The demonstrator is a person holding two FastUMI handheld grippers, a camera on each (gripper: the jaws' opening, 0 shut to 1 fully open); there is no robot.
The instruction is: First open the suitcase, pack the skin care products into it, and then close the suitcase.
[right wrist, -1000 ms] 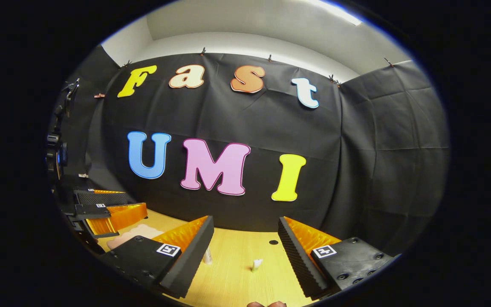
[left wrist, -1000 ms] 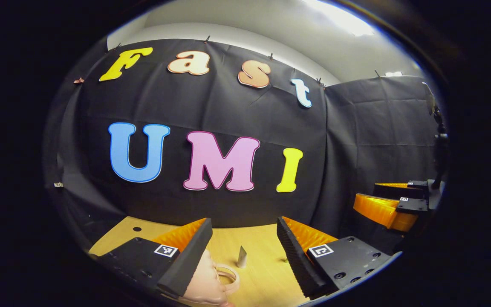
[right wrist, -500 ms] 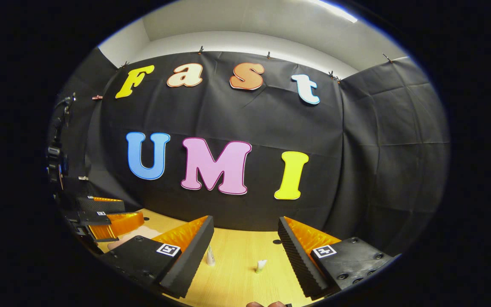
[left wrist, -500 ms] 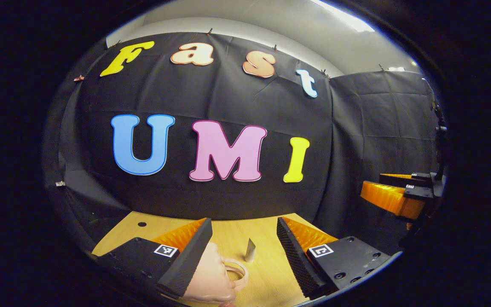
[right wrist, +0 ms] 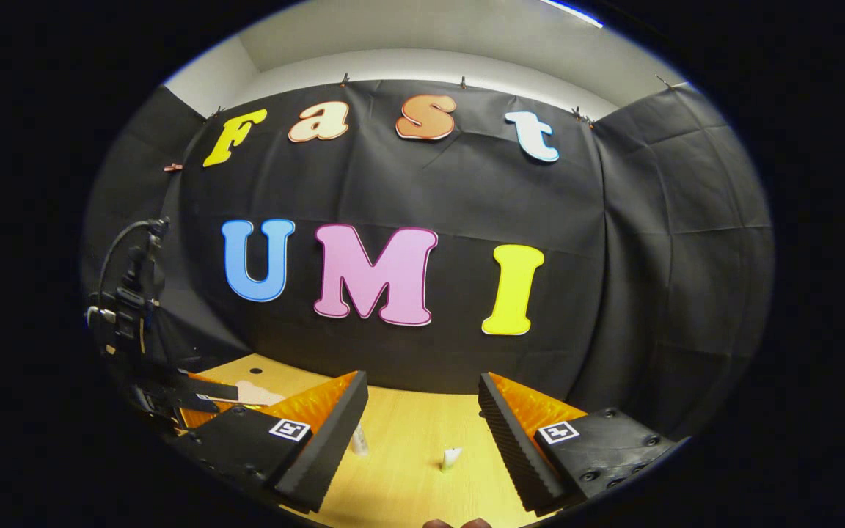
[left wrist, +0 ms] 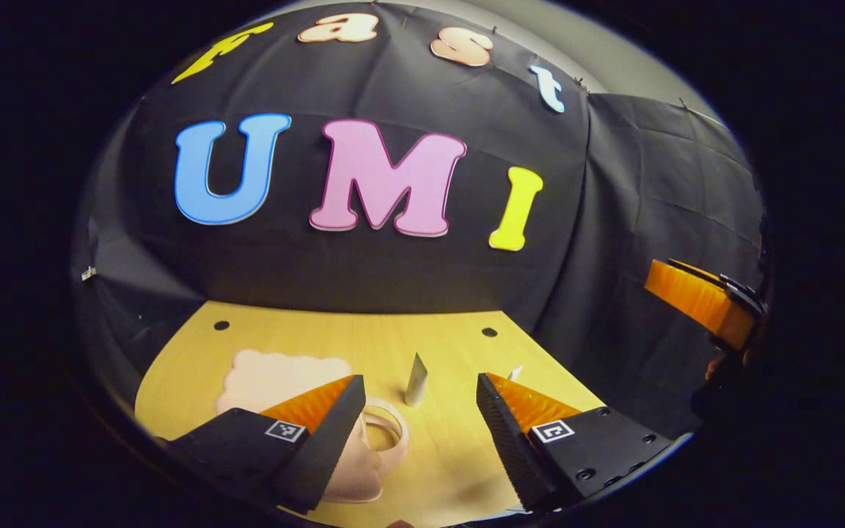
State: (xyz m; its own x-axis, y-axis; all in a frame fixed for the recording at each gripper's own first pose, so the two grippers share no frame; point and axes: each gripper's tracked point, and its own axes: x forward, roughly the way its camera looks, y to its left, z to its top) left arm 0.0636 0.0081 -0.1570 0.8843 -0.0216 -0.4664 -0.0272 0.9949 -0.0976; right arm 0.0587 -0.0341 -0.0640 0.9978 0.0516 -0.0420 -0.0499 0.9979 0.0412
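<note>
Left hand-held gripper (left wrist: 416,411): fingers spread wide, holding nothing, above pink suitcase (left wrist: 283,381) lying on table (left wrist: 452,469). Right hand-held gripper (right wrist: 422,411): likewise wide apart and empty; small white tube (right wrist: 450,457) stands between its fingers.

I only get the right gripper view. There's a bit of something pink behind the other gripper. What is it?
Observer: In the left gripper view it is the pale pink suitcase, with a wavy edge, lying on the table.
Operator: How do I grab it?
Observer: It has a loop handle on the side nearest the left gripper.
Operator: Is that gripper holding it already?
Observer: No. Its jaws stand wide apart with nothing between them, and a silver tube stands upright on the table just beyond the handle.
</note>
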